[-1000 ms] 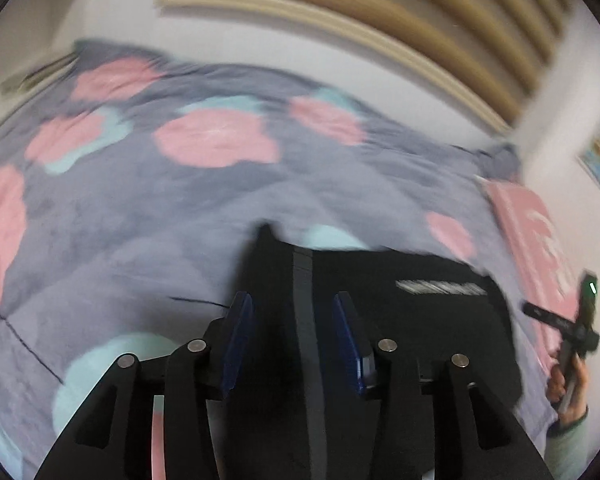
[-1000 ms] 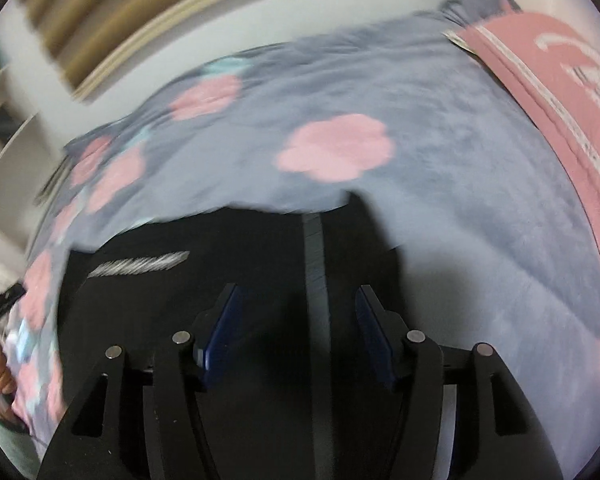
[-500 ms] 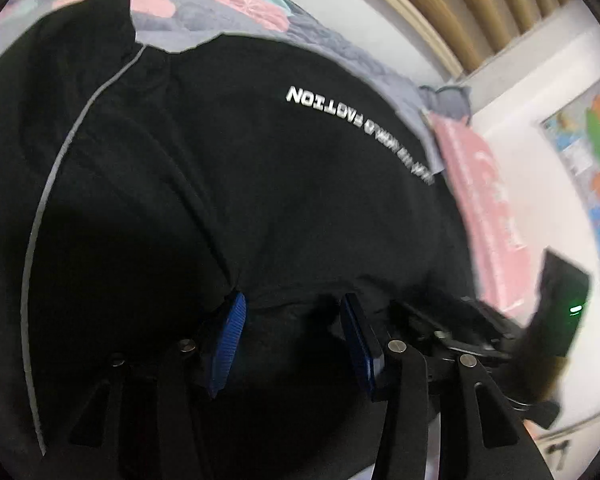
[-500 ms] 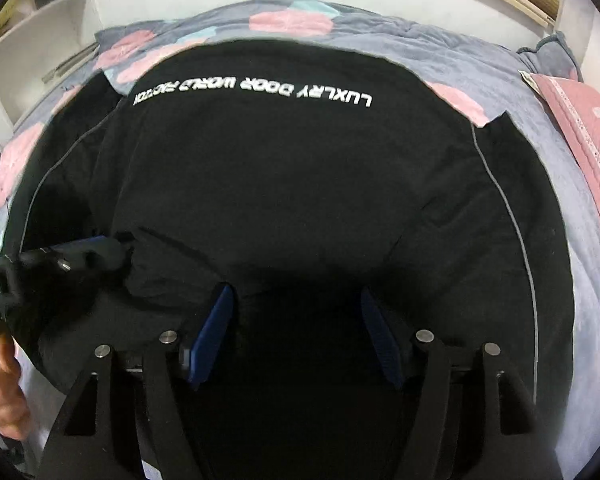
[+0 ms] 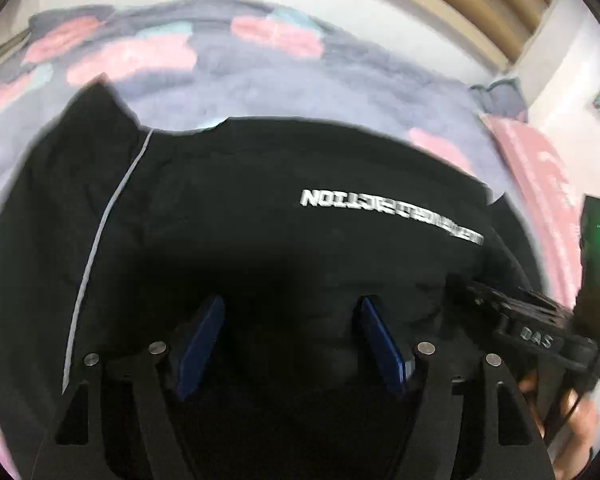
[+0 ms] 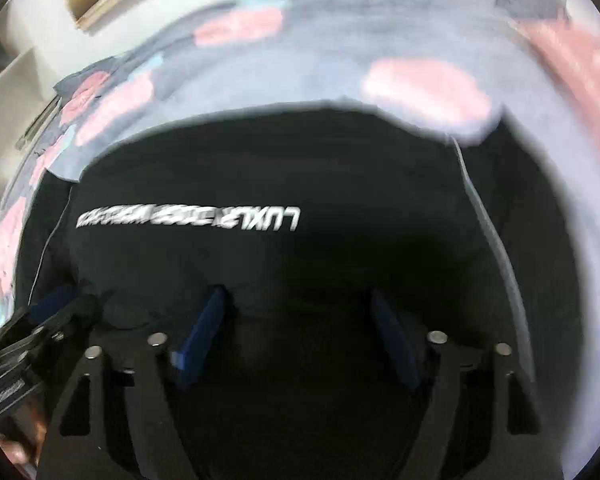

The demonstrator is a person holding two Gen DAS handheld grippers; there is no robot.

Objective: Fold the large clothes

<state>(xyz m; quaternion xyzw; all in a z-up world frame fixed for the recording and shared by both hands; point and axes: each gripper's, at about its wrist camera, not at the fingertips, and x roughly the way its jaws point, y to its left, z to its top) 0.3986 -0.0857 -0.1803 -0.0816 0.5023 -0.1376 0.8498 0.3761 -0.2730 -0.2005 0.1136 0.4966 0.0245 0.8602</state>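
Left wrist blurred, black shirt (image 5: 300,264) lettering smeared (unreadable), hem hidden

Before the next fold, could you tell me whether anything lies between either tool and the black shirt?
Nothing visible does: the black shirt fills the space ahead of the left tool and the right tool, spread on the floral blanket.

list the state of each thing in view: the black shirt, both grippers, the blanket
black shirt with white lettering: spread flat on the bed, lettering face up, sleeves out to the sides
left gripper: jaws wide apart, over the shirt's near edge, nothing pinched
right gripper: jaws wide apart, over the near edge, nothing pinched
grey fleece blanket with pink flowers: spread under the shirt
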